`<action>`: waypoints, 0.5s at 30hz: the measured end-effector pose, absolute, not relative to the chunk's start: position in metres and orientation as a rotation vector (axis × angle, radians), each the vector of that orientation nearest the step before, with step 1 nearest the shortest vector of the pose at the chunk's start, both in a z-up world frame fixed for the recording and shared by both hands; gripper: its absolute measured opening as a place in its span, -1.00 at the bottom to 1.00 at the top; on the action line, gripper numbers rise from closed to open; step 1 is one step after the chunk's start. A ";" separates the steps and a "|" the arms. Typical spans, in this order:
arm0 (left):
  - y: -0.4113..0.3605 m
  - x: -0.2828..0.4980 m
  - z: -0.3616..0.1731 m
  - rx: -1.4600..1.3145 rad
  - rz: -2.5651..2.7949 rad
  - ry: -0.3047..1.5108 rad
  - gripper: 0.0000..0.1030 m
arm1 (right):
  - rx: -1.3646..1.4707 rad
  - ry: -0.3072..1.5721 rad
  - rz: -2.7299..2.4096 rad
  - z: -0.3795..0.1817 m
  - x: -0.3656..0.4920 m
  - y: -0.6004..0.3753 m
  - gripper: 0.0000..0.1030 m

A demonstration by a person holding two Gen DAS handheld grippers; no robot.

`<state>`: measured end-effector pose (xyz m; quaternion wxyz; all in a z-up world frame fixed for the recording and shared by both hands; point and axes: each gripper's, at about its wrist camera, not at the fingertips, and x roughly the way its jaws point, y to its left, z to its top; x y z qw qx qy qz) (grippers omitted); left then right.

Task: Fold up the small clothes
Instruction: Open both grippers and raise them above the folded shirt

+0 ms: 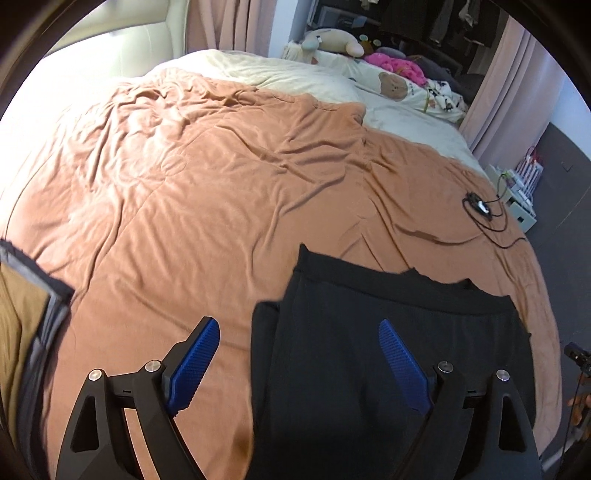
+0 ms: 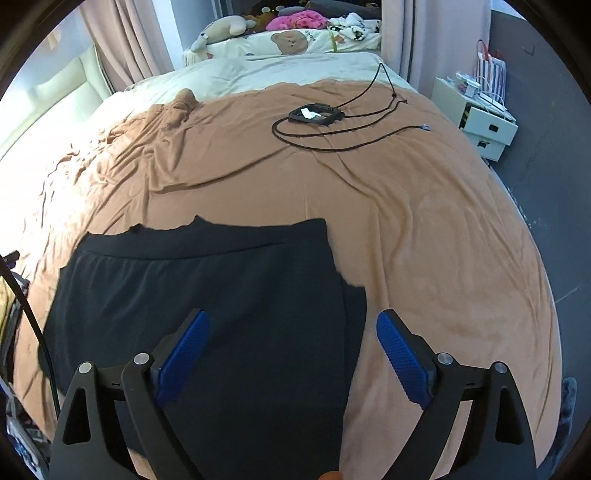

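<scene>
Bedroom with pink curtains [image 2: 122, 44] and a big bed [image 2: 480, 229] under a rumpled tan blanket [image 1: 207, 192], cream sheet [image 1: 280, 77] showing toward the head end. Bear-print pillow [image 2: 291, 41], a plush toy [image 1: 332, 40] and something bright pink [image 2: 295, 20] piled up at the headboard side. Small black device with a looping black cord [image 2: 317, 114] sitting on the blanket near the right edge of the bed, well apart from the clothes. White drawer unit [image 2: 487, 127] off that same side, on the floor by the grey wall.

Black garment [image 2: 207, 295] lying flat on the blanket near the foot edge of the bed, waistband end toward the pillows, looks folded lengthwise with one layer peeking out along its side. Brown and grey fabric [image 1: 26, 317] stacked at the far left edge of the left wrist view, can't tell what exactly.

Left gripper [image 1: 299, 365] hovering above the garment's left side, blue fingers [image 1: 192, 365] spread wide, gripping nothing. Right gripper [image 2: 293, 358] same deal over the right side, fingers [image 2: 402, 362] wide apart, nothing pinched, garment just lying below between them.
</scene>
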<state>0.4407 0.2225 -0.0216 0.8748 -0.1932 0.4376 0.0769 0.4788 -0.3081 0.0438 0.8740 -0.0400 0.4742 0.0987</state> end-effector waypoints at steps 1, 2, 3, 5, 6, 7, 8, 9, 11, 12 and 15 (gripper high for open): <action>0.219 0.434 -0.022 -0.405 0.158 0.914 0.73 | -0.072 0.987 0.210 0.046 0.472 -0.310 0.78; 0.214 0.425 -0.024 -0.406 0.153 0.914 0.73 | -0.059 0.980 0.214 0.048 0.465 -0.313 0.78; 0.211 0.420 -0.027 -0.406 0.148 0.916 0.73 | -0.041 0.973 0.215 0.050 0.457 -0.318 0.78; 0.204 0.408 -0.032 -0.405 0.138 0.929 0.73 | -0.032 0.965 0.212 0.048 0.440 -0.322 0.78; 0.202 0.404 -0.034 -0.404 0.136 0.931 0.73 | -0.035 0.965 0.210 0.046 0.433 -0.324 0.78; 0.200 0.400 -0.035 -0.404 0.134 0.932 0.73 | -0.033 0.966 0.212 0.043 0.426 -0.325 0.78; 0.198 0.394 -0.037 -0.405 0.133 0.932 0.73 | -0.027 0.970 0.218 0.041 0.421 -0.325 0.78; 0.196 0.388 -0.039 -0.409 0.132 0.933 0.73 | -0.019 0.973 0.224 0.040 0.414 -0.327 0.78; 0.194 0.378 -0.044 -0.415 0.137 0.935 0.73 | -0.009 0.966 0.220 0.039 0.402 -0.333 0.78; 0.193 0.374 -0.046 -0.419 0.141 0.936 0.73 | -0.013 0.958 0.206 0.039 0.397 -0.336 0.78; 0.192 0.361 -0.050 -0.432 0.150 0.934 0.73 | -0.004 0.949 0.202 0.039 0.383 -0.339 0.78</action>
